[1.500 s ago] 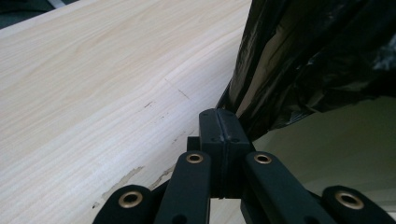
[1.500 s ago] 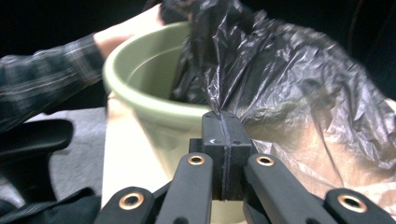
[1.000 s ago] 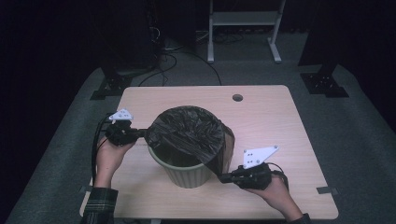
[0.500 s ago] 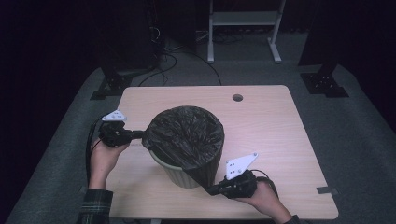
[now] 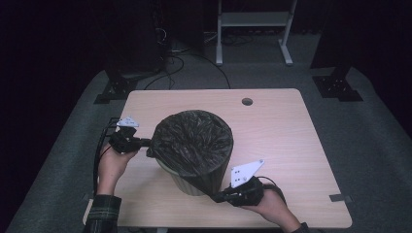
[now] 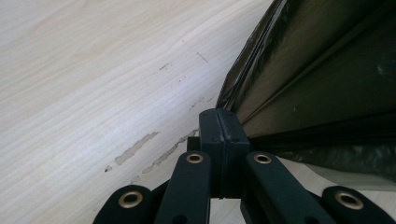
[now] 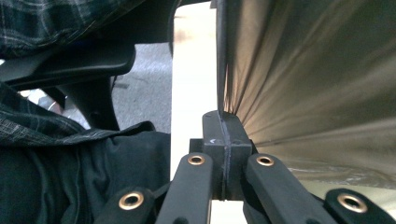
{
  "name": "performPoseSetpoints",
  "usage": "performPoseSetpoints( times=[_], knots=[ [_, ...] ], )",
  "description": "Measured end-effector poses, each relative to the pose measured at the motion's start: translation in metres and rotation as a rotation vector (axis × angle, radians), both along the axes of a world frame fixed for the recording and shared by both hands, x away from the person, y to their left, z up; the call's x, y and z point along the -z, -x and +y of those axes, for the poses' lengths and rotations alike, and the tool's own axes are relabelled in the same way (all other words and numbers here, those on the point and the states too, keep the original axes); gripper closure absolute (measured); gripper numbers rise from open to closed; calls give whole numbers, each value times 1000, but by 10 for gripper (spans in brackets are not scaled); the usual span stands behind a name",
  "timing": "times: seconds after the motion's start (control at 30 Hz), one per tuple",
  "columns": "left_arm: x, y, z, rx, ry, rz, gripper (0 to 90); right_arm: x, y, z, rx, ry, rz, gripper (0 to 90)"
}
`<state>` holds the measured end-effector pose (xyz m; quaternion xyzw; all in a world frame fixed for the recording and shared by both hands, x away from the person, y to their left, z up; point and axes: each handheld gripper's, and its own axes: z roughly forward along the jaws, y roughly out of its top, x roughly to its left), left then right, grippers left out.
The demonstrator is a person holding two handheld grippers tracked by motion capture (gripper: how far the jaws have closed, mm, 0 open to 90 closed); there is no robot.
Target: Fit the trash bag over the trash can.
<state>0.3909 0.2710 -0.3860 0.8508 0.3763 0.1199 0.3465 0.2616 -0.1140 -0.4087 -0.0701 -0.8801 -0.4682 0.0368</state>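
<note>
The black bin bag (image 5: 194, 141) sits in a ribbed beige bin (image 5: 187, 182) near the middle of the wooden table (image 5: 291, 145), a bit toward the person's side, and the bin looks tipped toward the near right. The left gripper (image 5: 145, 143) is clamped shut on the bag's edge at the bin's left rim, and the right gripper (image 5: 218, 196) is pinched on the plastic down low on the near right, where the film is stretched taut.

Looks like they're fitting the liner over the rim. To do it well, both pinches should hold firm while the pull goes outward and down evenly, so the film doesn't slip or tear and the bin doesn't tip further.

Not much else around: a cable hole (image 5: 247, 102) at the table's far side, a strip of tape (image 5: 339, 198) near the right corner, a white stand (image 5: 252, 19) and cables (image 5: 180, 53) on the floor beyond. Nothing really blocks the way. The main nuisance is the light bin itself shifting.
</note>
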Motion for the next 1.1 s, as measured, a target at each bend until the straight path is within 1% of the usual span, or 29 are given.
performPoseSetpoints(
  times=[0.07,0.13,0.2,0.27,0.3,0.33,0.43,0.47,0.53,0.63,0.67,0.7,0.73,0.8,0.87,0.9,0.97,1.03,1.1],
  knots=[
    [0,0,-1,3,2,1,900,4,0,6,-7,30,-1,900],
    [0,0,-2,9,6,1,900,11,-1,7,-1,74,-8,900],
    [1,0,-4,9,-12,-1,900,15,-3,5,11,98,-3,900],
    [3,-1,-4,10,-9,3,900,24,-5,-1,40,140,0,900],
    [5,-1,-4,8,-5,7,900,28,-6,-5,53,149,8,900],
    [6,-2,-4,13,-5,7,900,30,-8,-9,66,148,18,900],
    [10,-2,-8,24,-10,13,900,35,-13,-20,102,153,32,900],
    [11,-3,-10,26,-10,13,900,37,-16,-24,119,156,43,900],
    [14,-4,-13,30,-29,20,900,40,-19,-27,135,177,43,900],
    [18,-6,-17,25,-47,23,900,46,-23,-30,150,204,57,900],
    [20,-6,-18,17,-59,26,900,48,-24,-31,152,207,62,900],
    [21,-8,-19,20,-76,29,900,50,-25,-31,154,207,70,900],
    [23,-9,-19,18,-81,34,900,51,-27,-33,160,207,75,900],
    [28,-12,-20,17,-120,43,900,55,-29,-35,168,207,82,900],
    [33,-14,-21,14,-137,55,900,58,-31,-37,175,212,89,900],
    [35,-15,-21,10,-145,56,900,60,-32,-38,179,213,94,900],
    [38,-17,-23,6,-183,56,899,61,-33,-41,189,217,95,900],
    [42,-18,-24,3,-197,55,899,63,-35,-44,202,222,96,900],
    [47,-19,-27,4,-227,59,900,64,-37,-47,215,225,94,900]
  ],
)
